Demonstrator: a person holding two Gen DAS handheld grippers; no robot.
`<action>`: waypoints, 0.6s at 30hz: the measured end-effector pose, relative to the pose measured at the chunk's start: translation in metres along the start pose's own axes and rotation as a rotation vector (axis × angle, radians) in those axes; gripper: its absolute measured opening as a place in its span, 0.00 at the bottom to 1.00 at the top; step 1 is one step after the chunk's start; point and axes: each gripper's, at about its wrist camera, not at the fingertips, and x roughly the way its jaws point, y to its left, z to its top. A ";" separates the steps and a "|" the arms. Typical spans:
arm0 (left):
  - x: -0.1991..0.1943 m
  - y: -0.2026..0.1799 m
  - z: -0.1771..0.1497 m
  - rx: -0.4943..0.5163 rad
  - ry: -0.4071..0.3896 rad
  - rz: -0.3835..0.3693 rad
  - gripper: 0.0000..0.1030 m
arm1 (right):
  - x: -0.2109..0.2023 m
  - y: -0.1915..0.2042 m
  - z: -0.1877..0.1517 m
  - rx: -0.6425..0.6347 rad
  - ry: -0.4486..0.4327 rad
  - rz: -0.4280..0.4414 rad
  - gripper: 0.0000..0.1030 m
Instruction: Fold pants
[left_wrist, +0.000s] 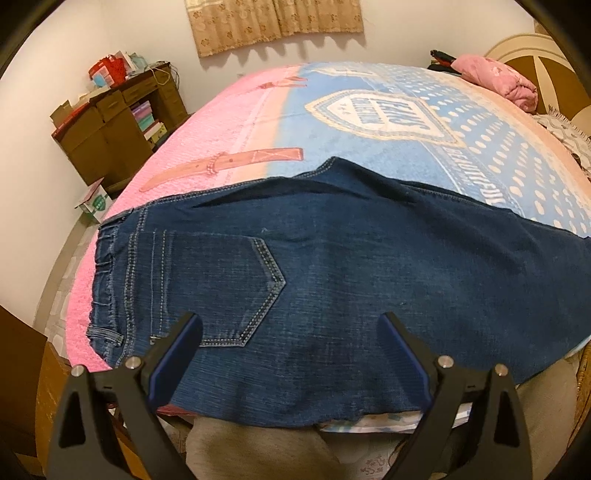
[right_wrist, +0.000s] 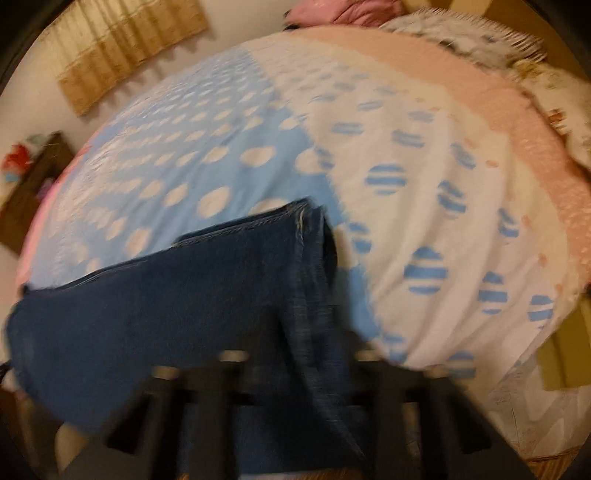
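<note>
Bedroom walls in pale white frame the scene, with a tan patterned curtain (left_wrist: 275, 24) hanging at the far side and a dark wooden cabinet (left_wrist: 118, 122) piled with boxes and books in the left corner. Spread across the bed is a blanket (left_wrist: 369, 110), pink on one side, blue with white dots and a shield emblem in the middle, and a crumpled pink cloth (left_wrist: 495, 79) sits up near the headboard. Now the jeans (left_wrist: 332, 266): dark blue denim, lying flat along the near edge of the bed, waistband and belt loops to the left, stitched back pocket facing up, the legs running off to the right. Left gripper (left_wrist: 291, 347) hangs just above the denim by the pocket, blue-padded fingers (left_wrist: 177, 354) spread wide, nothing between them, cloth passing beneath. Over to the right wrist view, and it's badly smeared with motion blur. Leg ends of the jeans lie on the blue dotted part of the blanket, hems stacked one on the other, with the white, blue-striped dotted part beyond. Right gripper (right_wrist: 291, 373) sits low at the near edge, its dark fingers close together with a band of denim running down between them, but through this blur I cannot tell whether they pinch the cloth.
</note>
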 end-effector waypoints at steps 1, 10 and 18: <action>0.001 -0.001 0.000 -0.002 0.000 -0.002 0.94 | -0.004 -0.001 -0.003 0.008 0.016 0.081 0.16; -0.005 -0.005 -0.001 0.016 -0.015 0.001 0.94 | 0.005 0.004 -0.010 -0.004 -0.083 -0.069 0.29; -0.005 0.007 -0.003 -0.026 -0.022 -0.027 0.94 | -0.023 0.023 0.000 0.066 -0.062 -0.070 0.10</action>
